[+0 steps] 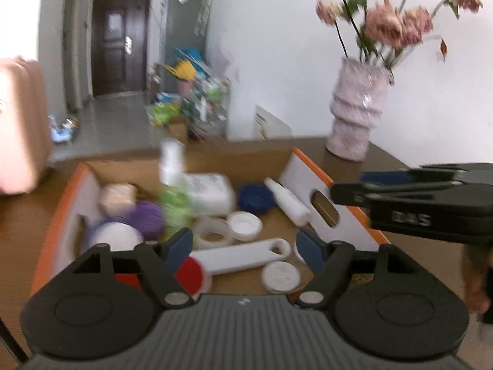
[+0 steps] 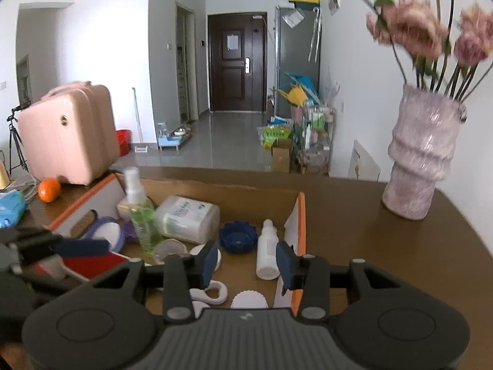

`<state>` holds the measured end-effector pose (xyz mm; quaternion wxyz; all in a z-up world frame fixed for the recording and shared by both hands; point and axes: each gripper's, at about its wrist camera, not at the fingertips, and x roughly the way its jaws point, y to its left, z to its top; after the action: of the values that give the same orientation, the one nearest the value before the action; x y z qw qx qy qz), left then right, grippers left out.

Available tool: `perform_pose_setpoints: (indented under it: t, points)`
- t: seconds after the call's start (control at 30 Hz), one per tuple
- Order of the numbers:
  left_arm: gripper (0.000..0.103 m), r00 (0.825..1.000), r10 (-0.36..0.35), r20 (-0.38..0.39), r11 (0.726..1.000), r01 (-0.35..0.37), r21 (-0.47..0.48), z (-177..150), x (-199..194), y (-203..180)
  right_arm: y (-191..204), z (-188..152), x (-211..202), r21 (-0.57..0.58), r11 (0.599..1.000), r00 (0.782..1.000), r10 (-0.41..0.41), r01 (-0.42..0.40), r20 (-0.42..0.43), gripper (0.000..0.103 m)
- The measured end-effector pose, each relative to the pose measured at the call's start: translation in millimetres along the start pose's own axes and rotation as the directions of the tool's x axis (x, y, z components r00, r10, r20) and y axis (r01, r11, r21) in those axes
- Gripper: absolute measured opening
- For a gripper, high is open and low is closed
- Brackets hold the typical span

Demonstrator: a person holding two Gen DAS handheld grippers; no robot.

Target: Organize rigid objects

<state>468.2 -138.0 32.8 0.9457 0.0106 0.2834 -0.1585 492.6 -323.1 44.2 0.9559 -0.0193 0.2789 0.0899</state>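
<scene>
Both grippers hover level over the near edge of the cardboard box (image 2: 215, 189) on the brown table (image 2: 369, 246). Spread wide and empty, the left gripper (image 1: 245, 246) points at the white bottle opener (image 1: 246, 256) and red lid (image 1: 191, 274) lying inside. Beside the box's right wall, the right gripper (image 2: 245, 265) gapes empty near the small white bottle (image 2: 267, 252); a green spray bottle (image 2: 140, 212) stands upright further in.

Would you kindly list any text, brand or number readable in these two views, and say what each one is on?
"DAS": raised letters on the black body of the right tool, seen from the left wrist view.
White wipes pack in the cardboard box: blue print, too blurred to read.
Green bag on the floor: lettering too small to read.
Paper on the dark door: unreadable.
</scene>
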Motion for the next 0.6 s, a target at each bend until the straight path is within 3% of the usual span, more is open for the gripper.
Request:
perform_pose_setpoints:
  t: [0.17, 0.23, 0.27, 0.33, 0.43, 0.6]
  points:
    - [0.082, 0.993, 0.084, 0.088, 0.996, -0.084, -0.001, -3.0, -68.6, 24.4, 11.5, 3.7, -55.2, 0.006, 1.0, 0.998, -0.005, 0.004, 0.062, 0.062]
    - [0.084, 0.985, 0.126, 0.117, 0.992, -0.127, 0.001, -8.7, -96.4, 31.9, 15.1, -0.3, -79.3, 0.029, 1.0, 0.995, -0.01, 0.007, 0.101, 0.081]
    - [0.089, 0.98, 0.146, 0.137, 0.989, -0.148, 0.006, -12.5, -111.0, 35.4, 17.5, -3.6, -91.1, 0.042, 0.999, 0.992, -0.016, 0.011, 0.126, 0.085]
    - [0.103, 0.965, 0.187, 0.185, 0.982, -0.191, 0.005, -20.4, -139.5, 39.9, 24.2, -12.4, -116.0, 0.066, 0.998, 0.983, -0.029, 0.018, 0.179, 0.088]
    - [0.103, 0.936, 0.233, 0.264, 0.971, -0.241, -0.004, -36.5, -179.8, 43.3, 35.2, -27.3, -146.9, 0.091, 0.996, 0.974, -0.038, 0.018, 0.221, 0.091]
    - [0.103, 0.929, 0.216, 0.301, 0.973, -0.229, 0.008, -58.9, -225.4, 41.1, 57.3, -52.7, -189.9, 0.103, 0.994, 0.961, -0.049, 0.022, 0.274, 0.1]
